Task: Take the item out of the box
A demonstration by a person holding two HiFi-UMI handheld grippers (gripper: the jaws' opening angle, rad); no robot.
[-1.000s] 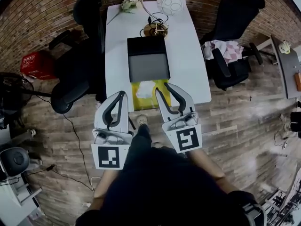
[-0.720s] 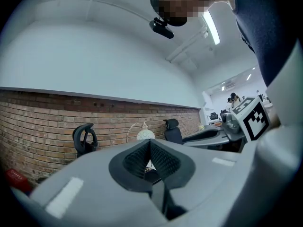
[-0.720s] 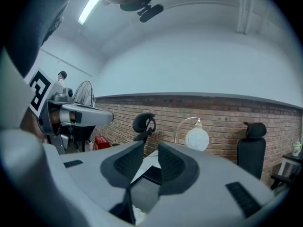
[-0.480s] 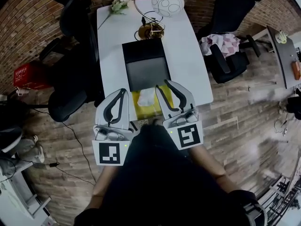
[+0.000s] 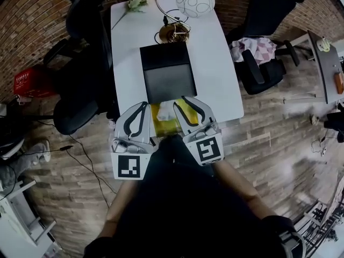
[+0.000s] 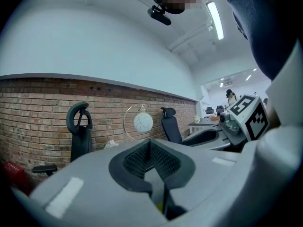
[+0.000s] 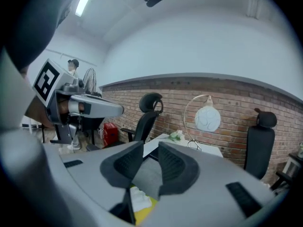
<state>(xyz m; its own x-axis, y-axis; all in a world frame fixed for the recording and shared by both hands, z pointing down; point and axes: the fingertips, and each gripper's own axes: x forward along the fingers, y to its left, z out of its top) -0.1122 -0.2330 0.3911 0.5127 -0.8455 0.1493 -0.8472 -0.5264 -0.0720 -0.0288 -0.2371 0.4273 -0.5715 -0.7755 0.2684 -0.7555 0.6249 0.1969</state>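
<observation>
A yellow box [image 5: 161,126] with a white tissue [image 5: 165,110] poking out of its top sits at the near edge of the white table [image 5: 220,74]. Just behind it lies a flat dark box [image 5: 166,71], black at the far half and grey at the near half. My left gripper [image 5: 143,105] hovers at the yellow box's left side, its pads [image 6: 142,157] together with nothing held. My right gripper [image 5: 181,102] hangs over the box's right side, jaws slightly apart and empty. Beneath it, the right gripper view shows the tissue [image 7: 137,196] and yellow box [image 7: 144,208].
A globe lamp [image 5: 196,1] on a gold base [image 5: 173,35] and a white flower [image 5: 137,1] stand at the table's far end. Black office chairs flank the table at left [image 5: 80,90] and right [image 5: 263,63], the right one with a pink cloth [image 5: 252,51]. A red crate [image 5: 29,79] sits on the floor.
Both grippers have drawn closer together over the table's near edge. The right one now overlaps the yellow box. The head view has shifted a little.
</observation>
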